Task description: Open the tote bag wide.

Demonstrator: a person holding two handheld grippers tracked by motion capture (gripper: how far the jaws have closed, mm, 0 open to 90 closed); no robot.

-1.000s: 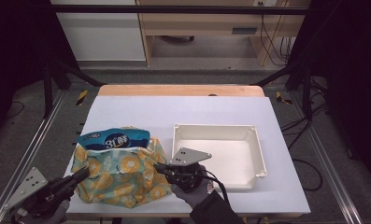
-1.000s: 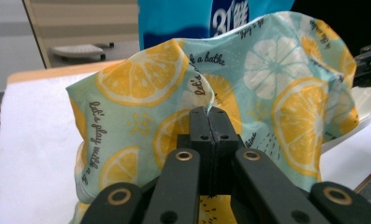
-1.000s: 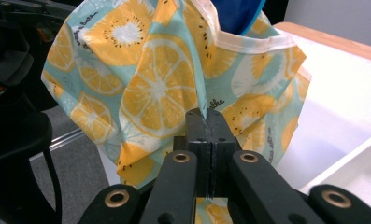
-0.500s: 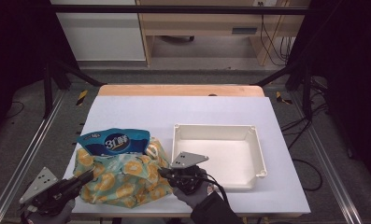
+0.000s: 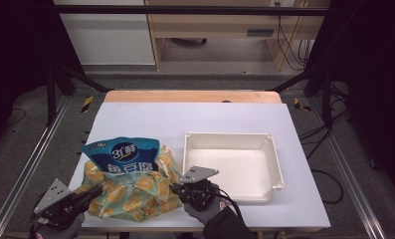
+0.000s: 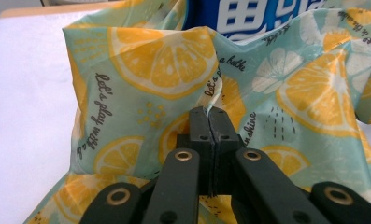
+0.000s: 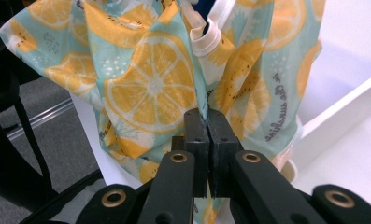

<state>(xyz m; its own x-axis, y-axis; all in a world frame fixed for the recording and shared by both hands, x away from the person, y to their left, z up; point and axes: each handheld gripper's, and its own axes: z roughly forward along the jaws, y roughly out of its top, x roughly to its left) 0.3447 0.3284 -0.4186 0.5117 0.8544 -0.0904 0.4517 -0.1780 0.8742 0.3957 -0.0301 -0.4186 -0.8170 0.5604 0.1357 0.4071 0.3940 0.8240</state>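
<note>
White sheeting covered the table (image 5: 150, 119), which had a wooden strip along its far edge and dark floor and metal rails to either side. At the near left lay a lemon-print fabric bag (image 5: 135, 191), teal with orange slices, and a blue snack packet (image 5: 120, 157) stood out of its mouth toward the far side. Just to the right of the bag sat a shallow white tray (image 5: 274, 164), with nothing visible in it.

Both grippers worked at the near edge. The left gripper (image 5: 93, 191) had its jaws pressed together on a fold of the bag's cloth at the left side; in the left gripper view (image 6: 208, 122) a thin pinch of fabric rose from between the tips. The right gripper (image 5: 177, 188) was likewise clamped on the cloth at the bag's right side, beside the tray's near left corner, and in the right gripper view (image 7: 206, 122) the pinched fold ran up toward a white handle loop (image 7: 206, 39).

Each hold looked slim, only an edge of thin cloth. If the hands pulled apart or lifted sharply, the fabric could probably slip free of one pair of jaws, and the bag would sag to that side. The packet, standing loose in the open mouth, might then tip out onto the table. The right side of the bag could also catch the tray's rim and drag it.
</note>
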